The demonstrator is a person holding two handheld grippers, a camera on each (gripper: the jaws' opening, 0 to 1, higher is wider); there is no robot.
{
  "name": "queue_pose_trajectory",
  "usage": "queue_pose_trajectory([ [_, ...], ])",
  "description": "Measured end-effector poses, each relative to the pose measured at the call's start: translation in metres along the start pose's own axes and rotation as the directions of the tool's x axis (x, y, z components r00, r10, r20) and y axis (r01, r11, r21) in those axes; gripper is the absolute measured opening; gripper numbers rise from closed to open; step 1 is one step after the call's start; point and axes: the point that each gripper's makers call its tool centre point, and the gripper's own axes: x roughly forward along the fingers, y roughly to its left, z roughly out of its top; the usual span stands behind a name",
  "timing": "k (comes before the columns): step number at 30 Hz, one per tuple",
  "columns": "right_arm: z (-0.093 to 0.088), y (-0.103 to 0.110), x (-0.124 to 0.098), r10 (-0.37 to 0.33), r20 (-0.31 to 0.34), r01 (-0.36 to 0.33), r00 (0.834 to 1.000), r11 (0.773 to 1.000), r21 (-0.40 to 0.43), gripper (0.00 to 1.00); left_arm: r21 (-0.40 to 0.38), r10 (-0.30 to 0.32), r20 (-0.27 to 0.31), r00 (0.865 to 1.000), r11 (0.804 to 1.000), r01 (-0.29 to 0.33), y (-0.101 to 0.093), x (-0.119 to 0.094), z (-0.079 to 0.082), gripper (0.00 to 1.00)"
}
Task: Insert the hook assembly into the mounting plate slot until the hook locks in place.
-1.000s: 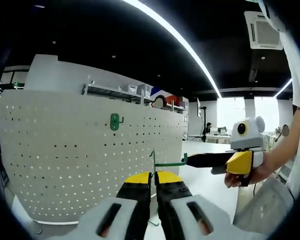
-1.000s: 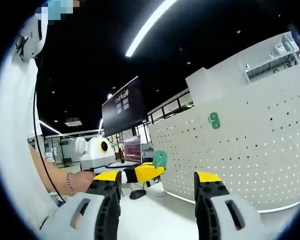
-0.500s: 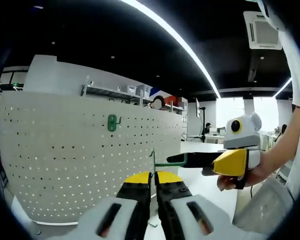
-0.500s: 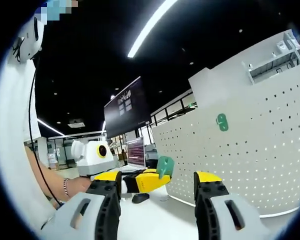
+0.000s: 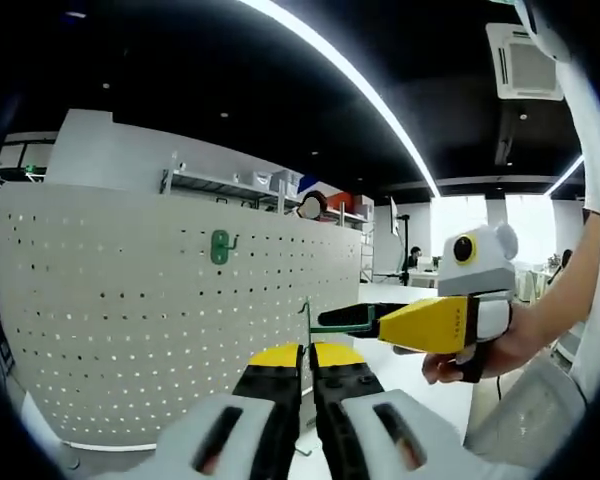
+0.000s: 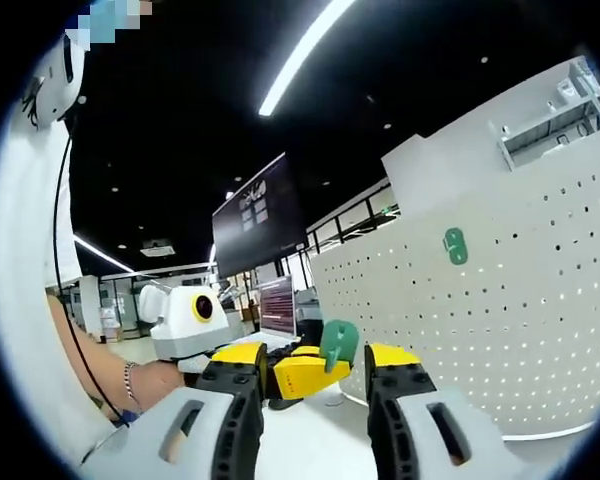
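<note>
My left gripper is shut on a thin green wire hook that stands up between its yellow-tipped jaws. The white pegboard rises just behind it, with a second green hook hanging high on it. My right gripper reaches in from the right, its dark tip at the held hook's arm. In the right gripper view, my right gripper is open, its jaws standing either side of the hook's green plate, which the left gripper holds. The pegboard and its mounted hook lie to the right.
A person's hand holds the right gripper, and an arm with a bracelet holds the left one. A dark wall screen and desks stand beyond. A shelf with boxes sits behind the pegboard's top.
My right gripper has come in towards the held hook and its jaws have narrowed around the green plate. My left gripper has stayed shut on the hook, almost still.
</note>
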Motion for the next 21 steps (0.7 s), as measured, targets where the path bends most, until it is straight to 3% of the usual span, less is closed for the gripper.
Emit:
queue_pose_trajectory([
  [21, -0.0027, -0.0056, 0.0093, -0.022, -0.024, 0.022, 0.999, 1.000, -0.005, 0.13, 0.002, 0.007, 0.006, 1.000, 1.000, -0.007, 0.0005, -0.0003, 0.0021, 0.02],
])
